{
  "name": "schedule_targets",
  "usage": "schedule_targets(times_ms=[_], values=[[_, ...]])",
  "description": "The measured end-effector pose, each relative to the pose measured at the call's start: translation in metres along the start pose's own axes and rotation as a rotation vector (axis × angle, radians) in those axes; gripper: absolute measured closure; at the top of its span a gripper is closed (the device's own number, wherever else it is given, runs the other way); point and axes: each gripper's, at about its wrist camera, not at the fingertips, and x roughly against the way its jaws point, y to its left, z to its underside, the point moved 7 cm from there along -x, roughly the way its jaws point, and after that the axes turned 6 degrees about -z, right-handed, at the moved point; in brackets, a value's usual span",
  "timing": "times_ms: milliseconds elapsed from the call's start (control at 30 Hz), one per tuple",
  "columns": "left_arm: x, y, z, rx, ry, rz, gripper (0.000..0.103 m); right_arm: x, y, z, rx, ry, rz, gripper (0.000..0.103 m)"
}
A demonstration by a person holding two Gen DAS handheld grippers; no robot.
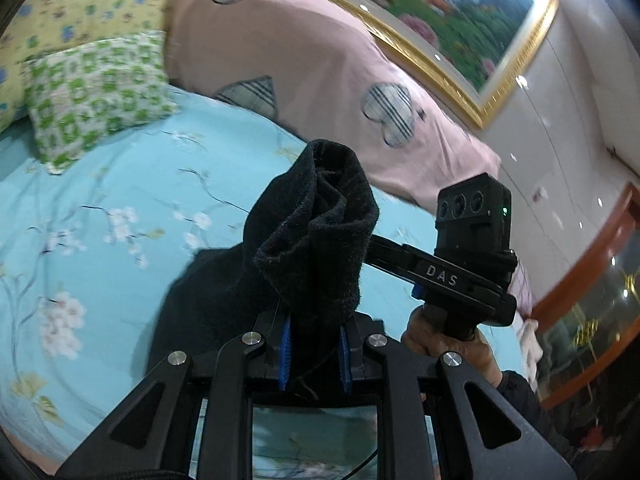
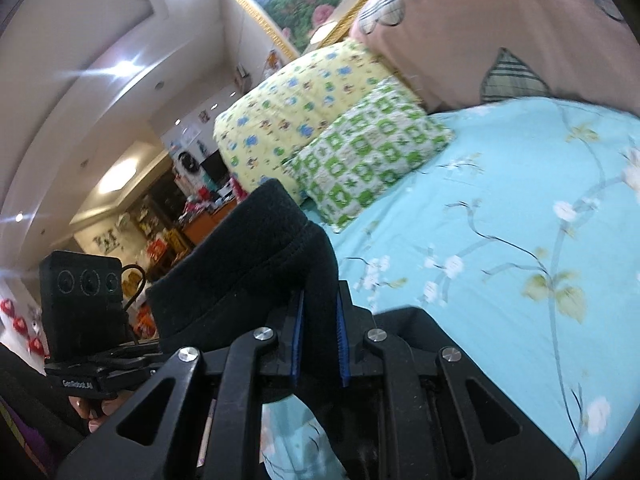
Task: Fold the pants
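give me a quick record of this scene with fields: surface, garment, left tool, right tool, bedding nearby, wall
surface: bed with a light blue floral sheet
garment: black pants, lifted off the sheet, part trailing down to it
left tool: shut on the black pants, fabric bunched between its blue pads
right tool: shut on the black pants, cloth draped over its left finger
bedding nearby: green checked pillow, yellow patterned pillow, pink quilt
wall: gold-framed landscape painting

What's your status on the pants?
Left claw and right claw both shut on the black pants, lifted above the blue floral bedsheet. Green pillow well clear.
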Motion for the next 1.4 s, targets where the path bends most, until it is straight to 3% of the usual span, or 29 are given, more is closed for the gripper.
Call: schedule_targets(times_ms=[267, 633, 833, 933, 1067, 1133, 1233, 1300, 1400], values=[[-0.034, -0.047, 0.029, -0.105, 0.074, 0.024, 0.085, 0.048, -0.027, 0.027, -0.080, -0.075, 0.035, 0.088], [-0.076, -0.080, 0.066, -0.199, 0.157, 0.030, 0.086, 0.085, -0.056, 0.057, -0.149, -0.109, 0.083, 0.088], [-0.102, -0.080, 0.083, -0.239, 0.199, 0.011, 0.085, 0.098, -0.073, 0.072, -0.177, -0.097, 0.166, 0.088], [-0.116, -0.074, 0.092, -0.240, 0.228, -0.008, 0.085, 0.104, -0.087, 0.080, -0.204, -0.070, 0.256, 0.088], [-0.117, -0.071, 0.096, -0.235, 0.238, 0.014, 0.072, 0.120, -0.095, 0.090, -0.237, -0.072, 0.339, 0.088], [-0.115, -0.073, 0.096, -0.229, 0.243, 0.043, 0.050, 0.130, -0.093, 0.092, -0.246, -0.095, 0.357, 0.087], [-0.107, -0.081, 0.096, -0.225, 0.242, 0.116, 0.040, 0.142, -0.088, 0.093, -0.258, -0.131, 0.412, 0.076], [-0.100, -0.088, 0.097, -0.266, 0.232, 0.126, 0.038, 0.149, -0.083, 0.094, -0.266, -0.162, 0.444, 0.045], [-0.089, -0.090, 0.095, -0.287, 0.214, 0.141, 0.037, 0.159, -0.071, 0.095, -0.265, -0.230, 0.460, 0.035]])
